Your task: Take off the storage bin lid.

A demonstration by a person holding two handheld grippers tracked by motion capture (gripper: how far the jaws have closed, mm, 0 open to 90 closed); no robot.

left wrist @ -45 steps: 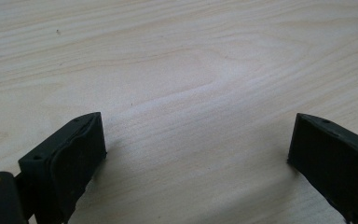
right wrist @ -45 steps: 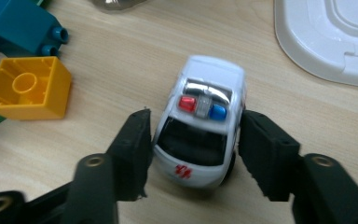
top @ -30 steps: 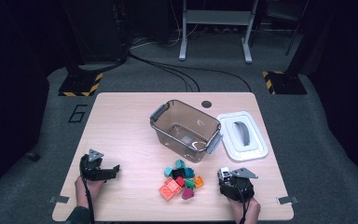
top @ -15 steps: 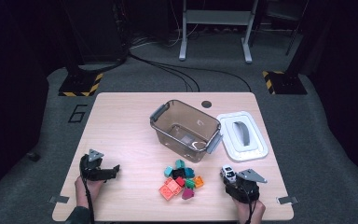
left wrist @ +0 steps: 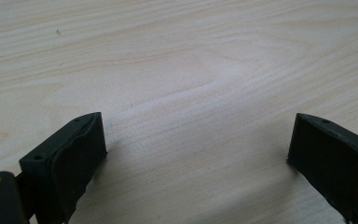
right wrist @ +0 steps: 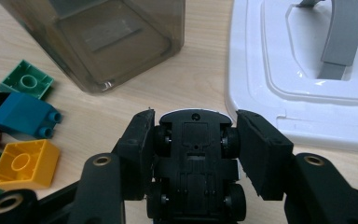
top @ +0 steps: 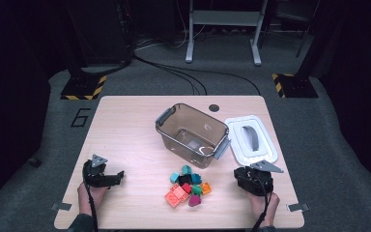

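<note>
Nearest, at the front edge of the table [top: 125,125], two hands, each with a gripper. On the right, right gripper [right wrist: 193,154] with fingers [right wrist: 142,149] having just been closing and now clamped on a toy car [right wrist: 193,163], wheels against the pads, black underside turned toward the camera, white body edge just showing beyond; in the high view, same gripper [top: 252,180] low at the table's right front, just below the lid's near corner. On the left, left gripper [top: 107,178] low over bare wood, fingers [left wrist: 70,158] wide apart with nothing between them. Between the two, a heap of blocks [top: 187,186] in teal, red, orange, green and magenta; from the right gripper view, a yellow block [right wrist: 21,165], a blue one [right wrist: 23,114] and a green one [right wrist: 27,81] lying just left of the car. Farther back, a clear smoky bin [top: 193,133] with grey latches, open and upright near the table's middle. Just beside it on the right, a white lid [top: 251,140] with a grey handle, lying flat. Beyond the table, dark floor with cables [top: 183,72] and a metal stand [top: 224,24].
</note>
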